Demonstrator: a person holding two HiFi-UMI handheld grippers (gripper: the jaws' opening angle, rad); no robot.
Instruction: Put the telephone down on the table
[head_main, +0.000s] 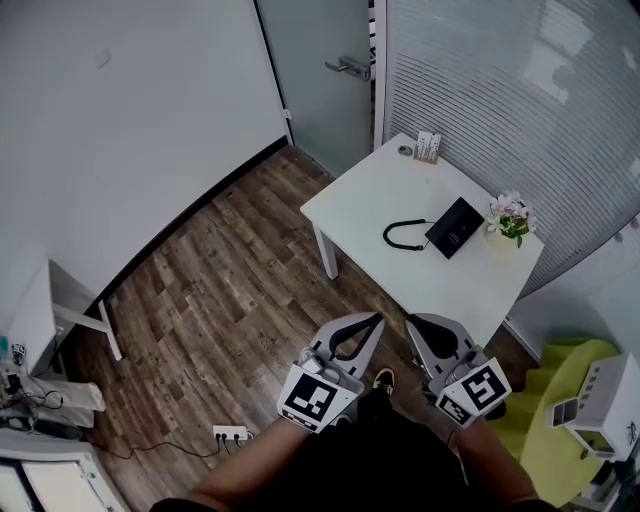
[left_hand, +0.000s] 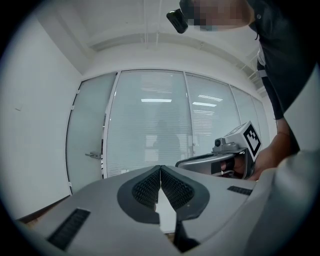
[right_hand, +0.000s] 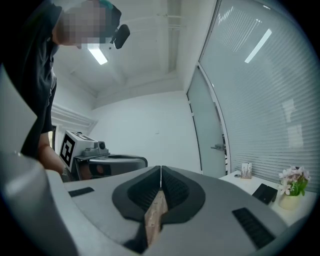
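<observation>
The black telephone (head_main: 455, 227) lies flat on the white table (head_main: 380, 195), its coiled cord (head_main: 403, 236) looped to its left. The right gripper view shows it as a dark slab (right_hand: 263, 192) far to the right. Both grippers are held close to the person's body over the wooden floor, short of the table's near edge. My left gripper (head_main: 376, 318) (left_hand: 160, 167) is shut with nothing between its pads. My right gripper (head_main: 409, 321) (right_hand: 160, 169) is also shut and empty, with only the floor showing behind its jaws. Each gripper shows in the other's view.
A small pot of pink flowers (head_main: 510, 220) stands right of the telephone, and a small card holder (head_main: 428, 148) sits at the table's far corner. A door (head_main: 330, 70) and a blinded glass wall lie beyond. A yellow-green seat (head_main: 560, 400) is at right, a power strip (head_main: 230, 434) on the floor.
</observation>
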